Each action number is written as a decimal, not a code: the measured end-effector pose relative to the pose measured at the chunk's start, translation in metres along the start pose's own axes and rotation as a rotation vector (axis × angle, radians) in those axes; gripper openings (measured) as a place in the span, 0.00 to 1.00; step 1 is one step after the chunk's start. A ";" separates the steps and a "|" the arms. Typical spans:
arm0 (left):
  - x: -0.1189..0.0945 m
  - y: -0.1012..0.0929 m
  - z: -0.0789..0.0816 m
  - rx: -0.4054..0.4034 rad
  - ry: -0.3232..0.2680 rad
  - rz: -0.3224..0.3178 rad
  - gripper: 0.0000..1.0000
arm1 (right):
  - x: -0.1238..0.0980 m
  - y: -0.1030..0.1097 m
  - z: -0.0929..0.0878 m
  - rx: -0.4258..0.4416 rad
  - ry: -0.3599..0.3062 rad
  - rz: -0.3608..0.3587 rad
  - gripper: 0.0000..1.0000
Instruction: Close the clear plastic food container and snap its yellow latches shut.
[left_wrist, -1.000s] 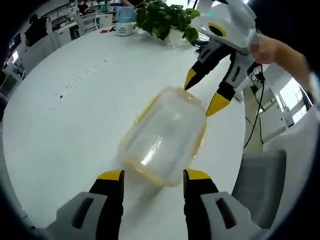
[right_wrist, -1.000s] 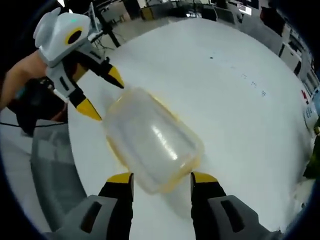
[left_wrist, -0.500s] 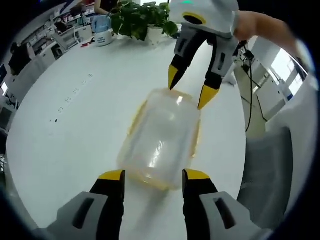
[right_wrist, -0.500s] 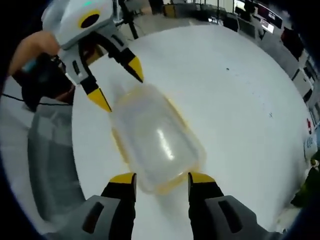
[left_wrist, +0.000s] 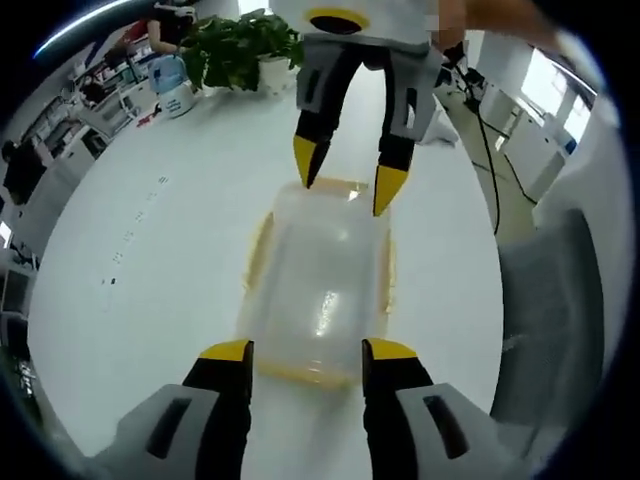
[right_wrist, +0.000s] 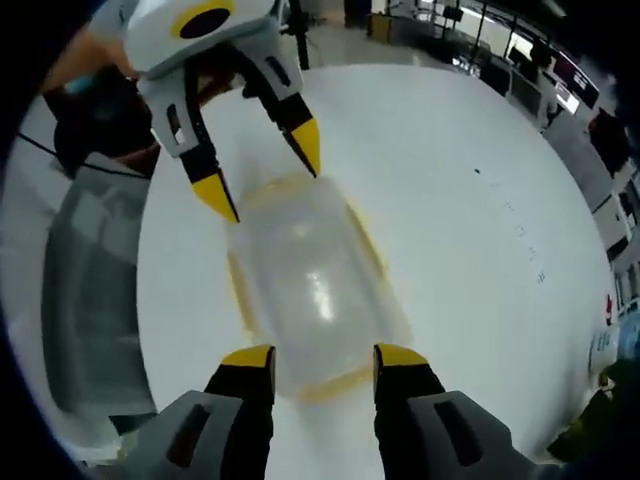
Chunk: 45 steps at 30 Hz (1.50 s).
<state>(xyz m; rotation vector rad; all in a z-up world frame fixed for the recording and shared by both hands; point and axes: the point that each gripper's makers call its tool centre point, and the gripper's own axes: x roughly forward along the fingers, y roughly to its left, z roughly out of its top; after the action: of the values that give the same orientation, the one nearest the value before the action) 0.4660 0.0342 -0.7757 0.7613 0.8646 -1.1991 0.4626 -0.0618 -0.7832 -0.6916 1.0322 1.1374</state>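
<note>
Container (left_wrist: 320, 290) lies lid-on upon the white worktop (left_wrist: 150, 260), between left gripper (left_wrist: 302, 352) and right gripper (right_wrist: 312, 352), jaws released at opposite ends. Judged next: pressing yellow latches (left_wrist: 385, 270) shut.

Left gripper (left_wrist: 298, 348) and right gripper (right_wrist: 312, 354) face each other tip to tip, both with jaws spread apart, yellow tips angled downward.

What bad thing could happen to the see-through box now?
Two risks. The container sits on a smooth white table with the left gripper and right gripper open at opposite ends, so an uneven push might slide or spin it. The yellow latches look flared outward, so a press might miss them.
</note>
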 end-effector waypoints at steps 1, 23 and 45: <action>0.000 0.000 0.000 0.005 0.001 0.002 0.43 | 0.000 0.000 0.000 -0.005 0.003 -0.002 0.38; 0.011 -0.004 0.027 0.024 -0.069 0.012 0.42 | 0.007 0.006 0.025 -0.158 -0.049 0.006 0.39; 0.019 -0.006 0.035 -0.002 -0.102 0.034 0.41 | 0.013 0.003 0.046 -0.184 -0.103 0.013 0.38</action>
<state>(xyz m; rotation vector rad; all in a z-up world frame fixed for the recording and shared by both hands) 0.4679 -0.0061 -0.7762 0.7043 0.7657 -1.1959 0.4744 -0.0156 -0.7771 -0.7642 0.8526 1.2769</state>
